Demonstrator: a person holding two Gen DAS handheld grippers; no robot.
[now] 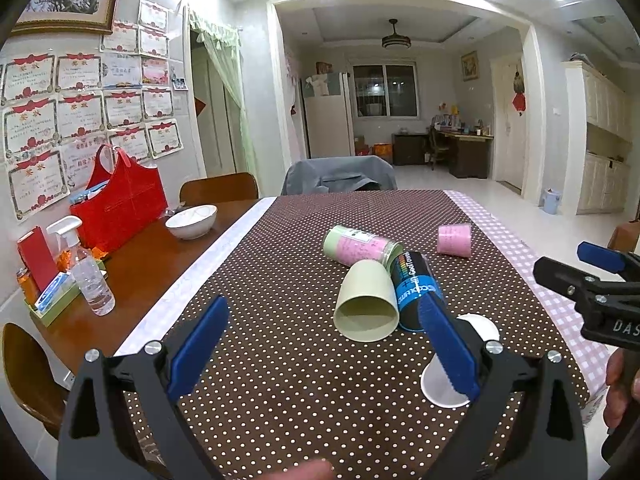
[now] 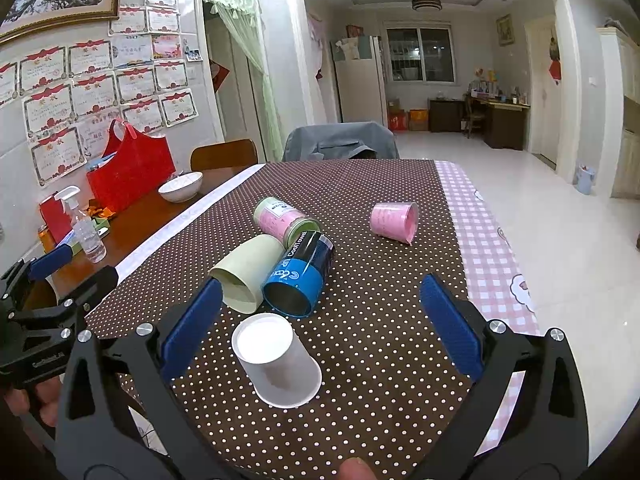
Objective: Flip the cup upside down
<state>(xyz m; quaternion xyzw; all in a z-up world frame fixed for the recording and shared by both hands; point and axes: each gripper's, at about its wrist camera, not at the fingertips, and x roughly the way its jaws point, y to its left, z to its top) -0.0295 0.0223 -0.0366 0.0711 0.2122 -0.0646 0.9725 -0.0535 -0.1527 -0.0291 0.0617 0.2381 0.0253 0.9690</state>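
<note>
On the brown dotted tablecloth (image 2: 360, 200) several cups lie in a group. The white paper cup (image 2: 276, 360) already stands upside down, its mouth flat on the cloth and its base up. In the right wrist view it is near the lower middle, between the two blue pads. The right gripper (image 2: 320, 320) hangs above it with the jaws wide apart, and it holds nothing; the pads do not touch the cup.

At about 11 o'clock from the white cup lies the pale green cup (image 2: 246, 274) on its side, its mouth turned toward the near end of the table. Just beside it, at 1 o'clock from the white cup, the blue and black can (image 2: 300, 280) lies on its side too, touching the green cup. Behind these two is the green and pink tin (image 2: 286, 220), also lying down. The pink cup (image 2: 394, 222) lies apart from the group, at 2 o'clock, near the pink checked strip (image 2: 488, 248) of the cloth.

The left gripper (image 1: 324, 344) is also open wide and empty. In its own view the pale green cup (image 1: 366, 302) is between its pads, at 12 o'clock and further away, and the white paper cup (image 1: 440, 388) is partly hidden behind the right-side pad.

On the bare wood at 10 o'clock stand a white bowl (image 2: 181, 187), a red bag (image 2: 132, 168) and a spray bottle (image 2: 86, 228).
</note>
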